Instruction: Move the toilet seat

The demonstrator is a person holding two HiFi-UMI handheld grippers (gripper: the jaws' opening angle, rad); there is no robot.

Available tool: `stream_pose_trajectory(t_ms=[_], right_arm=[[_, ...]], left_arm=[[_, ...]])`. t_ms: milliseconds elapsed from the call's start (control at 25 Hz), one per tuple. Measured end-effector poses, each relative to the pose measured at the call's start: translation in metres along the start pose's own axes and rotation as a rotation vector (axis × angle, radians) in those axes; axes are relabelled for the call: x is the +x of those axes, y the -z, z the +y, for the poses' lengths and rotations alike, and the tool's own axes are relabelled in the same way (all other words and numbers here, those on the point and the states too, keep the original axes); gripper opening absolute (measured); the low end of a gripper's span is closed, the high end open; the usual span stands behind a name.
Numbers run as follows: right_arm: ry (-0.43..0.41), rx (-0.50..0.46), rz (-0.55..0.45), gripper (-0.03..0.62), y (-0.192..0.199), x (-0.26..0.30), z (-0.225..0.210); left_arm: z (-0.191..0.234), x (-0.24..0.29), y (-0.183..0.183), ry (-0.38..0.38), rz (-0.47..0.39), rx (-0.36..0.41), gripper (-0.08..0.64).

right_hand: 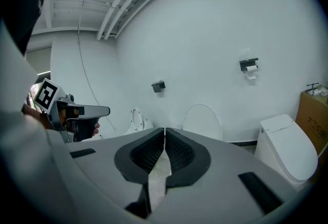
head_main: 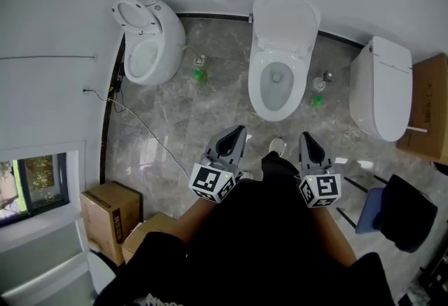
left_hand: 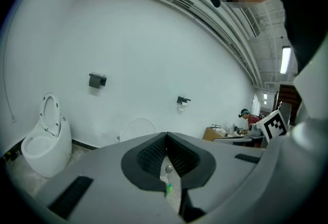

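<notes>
Three white toilets stand along the wall. The middle toilet (head_main: pixel 278 84) has its lid (head_main: pixel 285 21) and seat raised against the wall; that lid (right_hand: pixel 202 121) rises just beyond my right jaws. My left gripper (head_main: pixel 240 130) and right gripper (head_main: pixel 306 135) hover side by side above the floor, short of the bowl, both shut with nothing between the jaws. In the left gripper view, the left gripper (left_hand: pixel 165 136) points at the wall, with the lid (left_hand: pixel 137 127) behind it. The right gripper (right_hand: pixel 164 130) shows its pads pressed together.
The left toilet (head_main: pixel 148 45) has its seat up and the right toilet (head_main: pixel 381 87) is closed. Small green bottles (head_main: pixel 199 75) sit on the marble floor between the toilets. Cardboard boxes (head_main: pixel 108 216) stand at the lower left, another box (head_main: pixel 428 107) at the right, and a dark chair (head_main: pixel 400 210) at the lower right.
</notes>
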State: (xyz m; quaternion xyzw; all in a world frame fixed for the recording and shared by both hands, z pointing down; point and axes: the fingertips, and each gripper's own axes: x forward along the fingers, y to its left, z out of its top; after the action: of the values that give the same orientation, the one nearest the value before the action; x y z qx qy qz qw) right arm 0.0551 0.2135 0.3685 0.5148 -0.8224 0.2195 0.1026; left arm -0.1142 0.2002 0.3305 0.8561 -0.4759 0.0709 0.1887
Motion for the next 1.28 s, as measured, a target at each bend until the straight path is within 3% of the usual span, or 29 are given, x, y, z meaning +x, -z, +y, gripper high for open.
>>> stream_pose_trajectory(t_ms=[120,240,560,760,960,1280], right_arm=[[-0.01,-0.002,0.01,0.032,-0.003,0.014,-0.023],[-0.015,0.006,0.022,0.032,-0.001,0.024,-0.048],[-0.054,0.037,0.106,0.032,0.039,0.055,-0.068],[-0.062,0.028,0.194,0.032,0.093,0.082,-0.075],[-0.013,0.086,0.191,0.032,0.121,0.134,-0.1],[0.083,0.1,0.244,0.032,0.218,0.216,-0.158]], left_arm=[[0.004,0.021,0.003,-0.03,0.009,-0.038,0.009],[0.004,0.038,0.008,-0.055,0.026,-0.028,0.009],[0.021,0.06,0.041,-0.132,0.09,-0.089,0.009],[0.03,0.076,0.093,-0.126,0.177,-0.134,0.009],[0.046,0.118,0.145,-0.062,0.23,-0.096,0.009],[0.118,0.191,0.265,-0.12,0.299,-0.078,0.009]])
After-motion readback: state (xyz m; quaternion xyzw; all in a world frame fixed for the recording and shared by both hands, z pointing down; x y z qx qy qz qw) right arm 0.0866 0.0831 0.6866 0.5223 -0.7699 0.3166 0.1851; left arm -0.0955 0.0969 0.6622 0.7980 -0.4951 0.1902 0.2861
